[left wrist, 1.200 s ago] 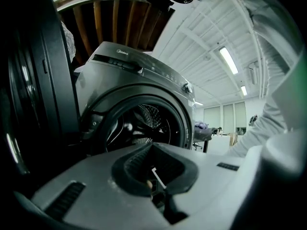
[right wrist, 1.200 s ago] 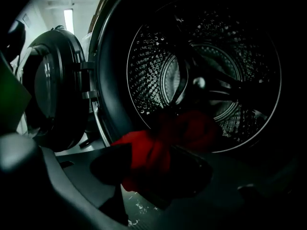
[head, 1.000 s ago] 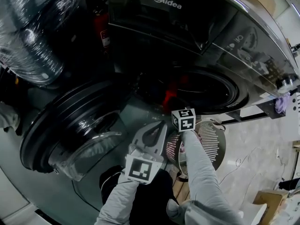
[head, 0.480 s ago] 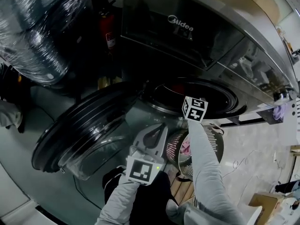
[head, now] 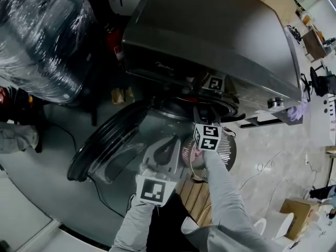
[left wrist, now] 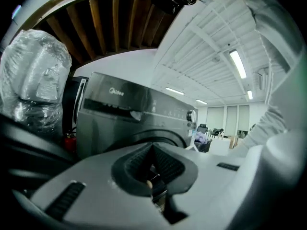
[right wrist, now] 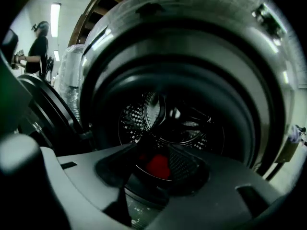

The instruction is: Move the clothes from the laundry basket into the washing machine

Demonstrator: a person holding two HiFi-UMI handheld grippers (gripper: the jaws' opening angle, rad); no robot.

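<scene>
Now that the right gripper [right wrist: 158, 153] has spread its jaws, a red garment [right wrist: 159, 167] lies inside the washing machine [head: 210, 41], one piece delivered, while the left gripper [left wrist: 152, 164] stays pinched together, empty.

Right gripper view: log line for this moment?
right gripper: open, empty | left gripper: shut, empty | red garment: inside drum | washing machine door: open

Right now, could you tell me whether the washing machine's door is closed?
No, the head view shows the door swung open, left of the drum opening.
</scene>
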